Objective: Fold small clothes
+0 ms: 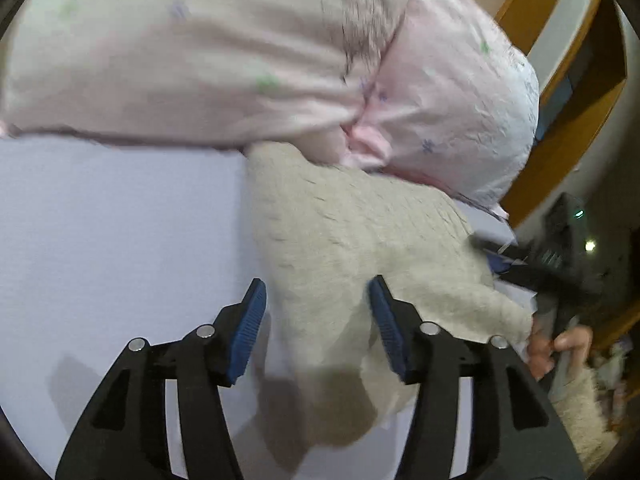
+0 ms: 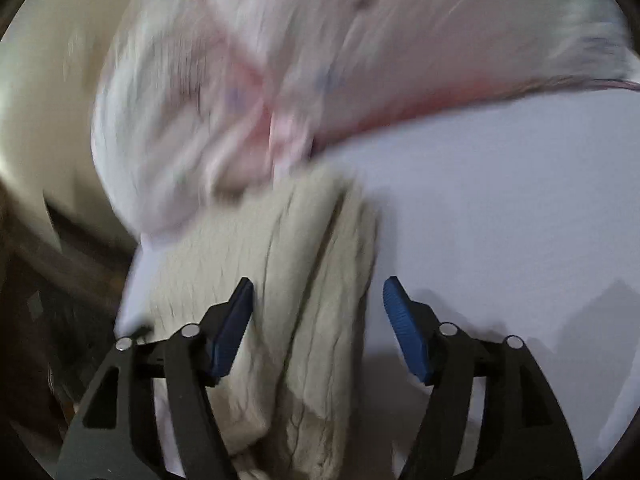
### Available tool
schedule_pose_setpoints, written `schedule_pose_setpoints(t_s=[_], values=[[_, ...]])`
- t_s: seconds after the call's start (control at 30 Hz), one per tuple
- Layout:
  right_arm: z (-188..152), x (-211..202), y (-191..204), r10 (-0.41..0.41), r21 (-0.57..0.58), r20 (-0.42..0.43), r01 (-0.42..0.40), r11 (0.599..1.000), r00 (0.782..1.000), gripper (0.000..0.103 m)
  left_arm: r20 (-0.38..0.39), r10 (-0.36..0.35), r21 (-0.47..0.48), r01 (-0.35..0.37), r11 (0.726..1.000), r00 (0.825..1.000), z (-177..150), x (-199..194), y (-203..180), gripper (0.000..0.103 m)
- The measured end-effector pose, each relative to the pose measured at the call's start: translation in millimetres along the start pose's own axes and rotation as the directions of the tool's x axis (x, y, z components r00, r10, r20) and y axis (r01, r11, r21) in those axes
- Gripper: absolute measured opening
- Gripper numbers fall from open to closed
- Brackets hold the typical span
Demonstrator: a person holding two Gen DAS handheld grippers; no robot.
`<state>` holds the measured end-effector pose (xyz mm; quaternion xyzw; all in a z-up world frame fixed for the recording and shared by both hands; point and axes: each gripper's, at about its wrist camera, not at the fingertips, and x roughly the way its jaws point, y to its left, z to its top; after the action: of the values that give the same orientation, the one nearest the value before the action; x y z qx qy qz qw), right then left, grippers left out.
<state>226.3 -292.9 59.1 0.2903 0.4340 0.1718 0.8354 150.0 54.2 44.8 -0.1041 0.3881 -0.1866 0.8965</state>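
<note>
No container in either view; beige knit garment (image 1: 360,240) lies bunched on pale lavender sheet (image 1: 120,220), its far end tucked against pink pillows (image 1: 200,48). Left gripper (image 1: 316,328) fingers spread, nothing held, poised above the knit's near left edge; right gripper (image 2: 318,328) fingers likewise spread and empty, knit (image 2: 312,280) lying in lengthwise folds between and below them; right view blurred. Bare sheet (image 2: 500,220) runs wide beside the garment; bed edge near the knit's other side, beside the person's right hand (image 1: 560,344).
</note>
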Motion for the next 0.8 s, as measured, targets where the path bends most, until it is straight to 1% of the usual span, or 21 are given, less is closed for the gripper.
schedule_pose_setpoints(t_s=[0.03, 0.07, 0.1, 0.13, 0.17, 0.2, 0.23, 0.3, 0.33, 0.4, 0.43, 0.47, 0.53, 0.57, 0.6, 0.63, 0.67, 0.7, 0.73, 0.77, 0.8], values=[[3, -6, -3, 0.031, 0.028, 0.026, -0.032, 0.999, 0.999, 0.067, 0.022, 0.029, 0.016, -0.029, 0.999, 0.999, -1, -4, -3, 0.073], [6, -8, -3, 0.06, 0.043, 0.03, -0.061, 0.997, 0.998, 0.067, 0.051, 0.062, 0.033, -0.064, 0.997, 0.997, -6, -15, -5, 0.076], [8, -5, -1, 0.084, 0.057, 0.008, -0.084, 0.995, 0.996, 0.067, 0.065, 0.076, 0.04, -0.079, 0.996, 0.995, -10, -21, -8, 0.084], [9, 4, 3, 0.082, 0.06, -0.024, -0.081, 0.995, 0.996, 0.067, 0.073, 0.079, 0.043, -0.082, 0.996, 0.994, -14, -27, -8, 0.089], [8, 11, 8, 0.076, 0.054, -0.045, -0.074, 0.996, 0.996, 0.064, 0.077, 0.084, 0.043, -0.088, 0.995, 0.993, -18, -30, -11, 0.091], [6, 24, 15, 0.07, 0.022, -0.075, -0.068, 0.997, 0.995, 0.036, 0.077, 0.096, 0.049, -0.1, 0.994, 0.992, -23, -32, -15, 0.094], [3, 34, 25, 0.01, -0.036, -0.079, -0.013, 0.999, 0.997, 0.013, 0.076, 0.11, 0.057, -0.115, 0.992, 0.991, -25, -30, -22, 0.096], [6, 39, 29, -0.066, -0.068, -0.041, 0.063, 0.996, 0.997, 0.011, 0.072, 0.183, 0.096, -0.19, 0.977, 0.98, -36, -30, -32, 0.099], [9, 39, 27, -0.08, -0.05, -0.029, 0.078, 0.996, 0.996, 0.011, 0.074, 0.209, 0.109, -0.216, 0.97, 0.975, -38, -28, -37, 0.101], [17, 35, 13, -0.148, 0.015, 0.0, 0.148, 0.989, 0.989, 0.011, 0.084, 0.262, 0.142, -0.272, 0.952, 0.961, -46, -26, -44, 0.102], [19, 35, 13, -0.197, 0.009, 0.01, 0.196, 0.98, 0.98, 0.011, 0.08, 0.267, 0.144, -0.276, 0.95, 0.96, -50, -26, -46, 0.102], [19, 33, 19, -0.25, -0.033, 0.019, 0.251, 0.968, 0.968, 0.012, 0.057, 0.263, 0.145, -0.268, 0.952, 0.963, -54, -23, -47, 0.102], [13, 19, 31, -0.299, -0.08, 0.057, 0.303, 0.95, 0.952, 0.022, 0.016, 0.257, 0.143, -0.256, 0.956, 0.966, -60, -21, -46, 0.102], [8, 3, 26, -0.322, -0.091, 0.084, 0.329, 0.94, 0.943, 0.028, -0.006, 0.269, 0.147, -0.265, 0.953, 0.963, -64, -18, -46, 0.102], [0, -16, 32, -0.367, -0.11, 0.135, 0.382, 0.918, 0.92, 0.055, -0.017, 0.292, 0.153, -0.286, 0.946, 0.956, -68, -17, -47, 0.102], [-8, -34, 34, -0.399, -0.12, 0.18, 0.423, 0.898, 0.899, 0.092, -0.021, 0.308, 0.159, -0.301, 0.94, 0.951, -72, -17, -48, 0.102], [-18, -50, 40, -0.423, -0.129, 0.228, 0.458, 0.88, 0.877, 0.101, -0.024, 0.324, 0.167, -0.316, 0.934, 0.946, -76, -17, -50, 0.102], [-34, -70, 48, -0.454, -0.141, 0.292, 0.507, 0.85, 0.842, 0.101, -0.031, 0.333, 0.17, -0.323, 0.931, 0.943, -79, -17, -52, 0.102], [-49, -84, 51, -0.47, -0.159, 0.318, 0.535, 0.83, 0.823, 0.101, -0.035, 0.332, 0.171, -0.322, 0.931, 0.943, -81, -17, -53, 0.102], [-64, -93, 52, -0.487, -0.174, 0.314, 0.554, 0.814, 0.815, 0.101, -0.042, 0.322, 0.171, -0.311, 0.935, 0.946, -83, -15, -56, 0.102], [-74, -98, 50, -0.499, -0.179, 0.298, 0.561, 0.808, 0.814, 0.101, -0.052, 0.323, 0.166, -0.311, 0.936, 0.945, -83, -12, -56, 0.102]])
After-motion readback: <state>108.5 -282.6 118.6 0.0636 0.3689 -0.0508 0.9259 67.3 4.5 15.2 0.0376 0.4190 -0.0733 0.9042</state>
